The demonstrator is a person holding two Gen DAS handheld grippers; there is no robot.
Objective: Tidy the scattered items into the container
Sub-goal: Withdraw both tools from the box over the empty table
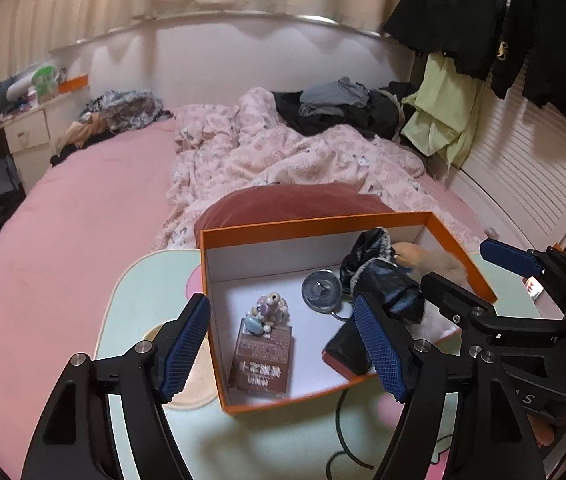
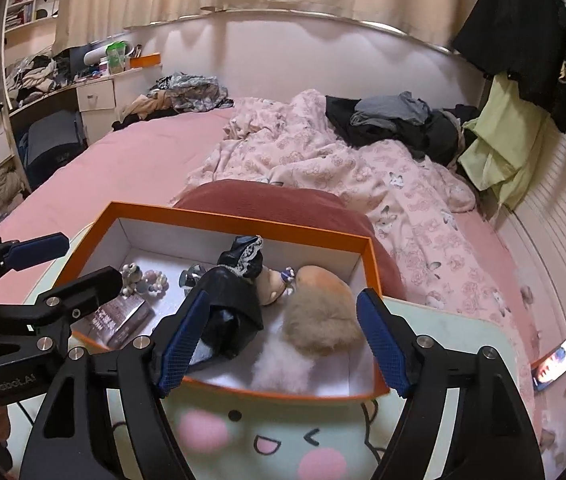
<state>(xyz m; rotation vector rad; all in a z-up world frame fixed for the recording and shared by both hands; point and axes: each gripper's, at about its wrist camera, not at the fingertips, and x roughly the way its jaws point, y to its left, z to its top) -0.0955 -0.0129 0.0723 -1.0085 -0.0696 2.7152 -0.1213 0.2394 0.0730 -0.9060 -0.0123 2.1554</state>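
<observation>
Both grippers are held over the orange box [image 2: 375,276], jaws apart, nothing clamped. Left gripper [image 1: 283,344] is nearest the brown pack [image 1: 263,360], which lies lengthwise toward it. Right gripper [image 2: 279,340] is nearest the doll [image 2: 279,292]. Items are seen inside the box.

The black plastic left gripper [image 2: 59,264], at nine o'clock in the right wrist view, carries pale lettering "GenRobot.AI" on its body. The brown rectangular card box [image 1: 263,364], lying in the orange cardboard container [image 1: 399,219] toward six o'clock, bears pale East Asian print too blurred to read.
</observation>
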